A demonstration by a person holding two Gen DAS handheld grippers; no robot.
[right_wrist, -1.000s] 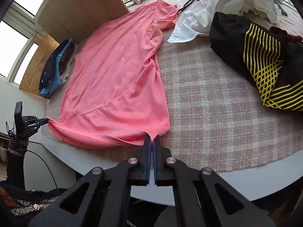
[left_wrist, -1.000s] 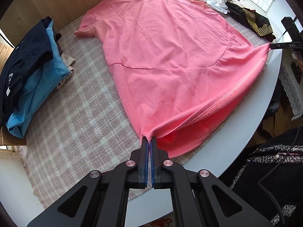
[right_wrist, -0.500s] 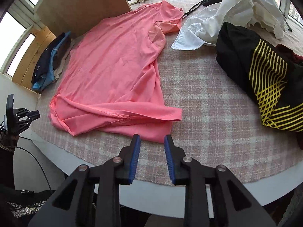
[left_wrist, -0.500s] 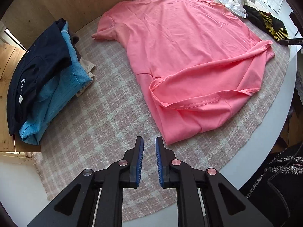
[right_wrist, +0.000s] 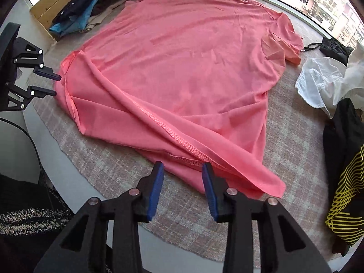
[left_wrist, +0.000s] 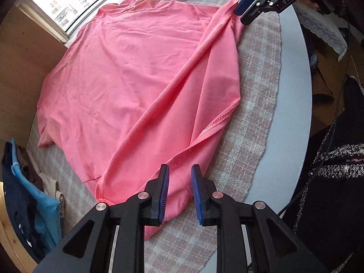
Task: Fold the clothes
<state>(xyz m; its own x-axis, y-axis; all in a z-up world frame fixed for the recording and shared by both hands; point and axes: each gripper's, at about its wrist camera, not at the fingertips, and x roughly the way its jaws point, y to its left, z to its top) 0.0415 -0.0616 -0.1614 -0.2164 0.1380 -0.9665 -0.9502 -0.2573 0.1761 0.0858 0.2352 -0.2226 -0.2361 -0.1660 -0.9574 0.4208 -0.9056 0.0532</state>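
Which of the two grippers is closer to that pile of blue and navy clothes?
Left. The left gripper hangs over the pink shirt's hem corner beside the pile; the right gripper is at the hem's opposite corner, across the shirt.

A checked cloth (right_wrist: 293, 141) is covering the round white table (left_wrist: 293, 104). A window (left_wrist: 75, 2) is letting daylight in; buildings (right_wrist: 329, 2) are showing outside.

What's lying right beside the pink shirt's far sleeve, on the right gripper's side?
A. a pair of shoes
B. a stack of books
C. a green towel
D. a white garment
D: in the right wrist view a crumpled white garment lies on the cloth just past the pink shirt's sleeve.
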